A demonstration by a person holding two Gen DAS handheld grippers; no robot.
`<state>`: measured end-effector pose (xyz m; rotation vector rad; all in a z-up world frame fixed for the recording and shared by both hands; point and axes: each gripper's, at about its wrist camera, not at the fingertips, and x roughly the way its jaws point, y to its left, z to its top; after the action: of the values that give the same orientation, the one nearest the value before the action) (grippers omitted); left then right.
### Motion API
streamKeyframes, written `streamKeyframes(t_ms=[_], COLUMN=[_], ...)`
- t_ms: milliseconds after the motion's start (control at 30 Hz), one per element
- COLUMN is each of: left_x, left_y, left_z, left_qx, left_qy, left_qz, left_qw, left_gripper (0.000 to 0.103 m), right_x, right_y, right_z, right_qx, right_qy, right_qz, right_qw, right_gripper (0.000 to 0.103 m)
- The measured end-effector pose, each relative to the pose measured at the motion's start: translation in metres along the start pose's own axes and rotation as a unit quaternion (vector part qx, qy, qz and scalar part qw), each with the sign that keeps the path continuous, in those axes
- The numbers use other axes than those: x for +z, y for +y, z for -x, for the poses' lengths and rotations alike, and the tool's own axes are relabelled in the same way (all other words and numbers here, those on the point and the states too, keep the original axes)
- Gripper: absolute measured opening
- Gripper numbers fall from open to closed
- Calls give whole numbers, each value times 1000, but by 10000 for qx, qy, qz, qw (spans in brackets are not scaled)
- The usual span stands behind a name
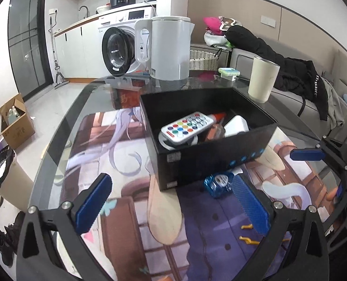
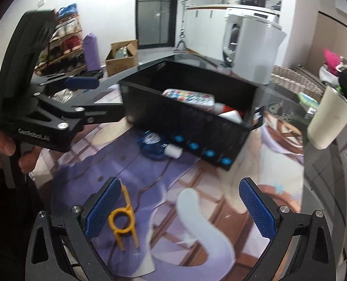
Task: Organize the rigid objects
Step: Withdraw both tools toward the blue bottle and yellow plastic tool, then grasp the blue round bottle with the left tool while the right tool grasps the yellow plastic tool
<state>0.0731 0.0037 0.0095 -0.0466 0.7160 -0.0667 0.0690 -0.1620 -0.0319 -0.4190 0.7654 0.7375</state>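
Left gripper (image 1: 171,201): fingers spread wide, holding nothing. It hovers above the mat (image 1: 131,210), facing the near wall of the box (image 1: 211,159). In the right wrist view the same gripper (image 2: 79,98) appears at the left, held in a hand (image 2: 2,147); its 2 blue pads are apart, and the lower finger is blurred, reaching toward the left end of the box (image 2: 197,135).

Right gripper (image 2: 178,213): fingers spread wide, holding nothing. A yellow clip (image 2: 124,220) lies on the mat (image 2: 197,210) just inside the left pad (image 2: 103,210); whether pad and clip touch cannot be told. In the left wrist view 1 blue pad of this gripper (image 1: 307,155) shows at the right edge, beside the box.

Box: black, open-topped, standing on the mat. Contents:
- 1 white remote (image 1: 187,125) with coloured buttons, resting tilted on a white round item (image 1: 178,141).
- 1 white tube with an orange-red cap (image 1: 216,116).
- 1 white block (image 1: 236,124) at the right.

A blue tape dispenser (image 1: 218,183) lies on the mat, just beside the near wall of the box. In the right wrist view the dispenser (image 2: 153,144) is seen with a white end piece pointing along that wall. The yellow clip lies farther out on the mat, well apart from the box.

The table (image 1: 93,89) is glass-topped. Behind the box stand 1 white kettle (image 1: 168,46) and 1 cream cup (image 1: 262,79). Between them, farther back, lies a small green-and-white pack (image 1: 228,72).
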Motion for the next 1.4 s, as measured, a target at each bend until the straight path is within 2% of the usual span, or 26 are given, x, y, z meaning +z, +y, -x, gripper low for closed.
streamKeyframes(t_ms=[200,433,567,833,900,1200,1267,1400], left_x=[0,2,2,3,3,2,1,1], left_y=[-1,3,5,4,3,-8,-10,-10], left_z=[2,-1,-4,-5,-5,-8,-9,-9], left_qx=[67,167,214,183,164,10,0,-41], left_qy=[-38,-47,-23,-4,9,104,125,134], left_qz=[-6,87,125,104,104,-49,-73,-64], left_qw=[10000,9998,9997,9998,9998,9999,9999,9999], left_gripper=[103,103,103,103,103,103,103,103], right_x=[-6,-17,-18,-15,-15,-19,-19,-15], right_y=[21,29,17,-23,-31,-45,-50,-45], right_z=[-4,-20,-22,-24,-23,-26,-27,-25], right_qx=[318,214,147,-569,-636,-368,-195,29], right_qy=[208,640,695,755,792,959,950,827], right_qz=[311,560,429,29,-57,-426,-548,-468], right_qw=[9988,9961,9966,9955,9948,9938,9938,9955], right_gripper=[102,102,102,102,102,102,95,63])
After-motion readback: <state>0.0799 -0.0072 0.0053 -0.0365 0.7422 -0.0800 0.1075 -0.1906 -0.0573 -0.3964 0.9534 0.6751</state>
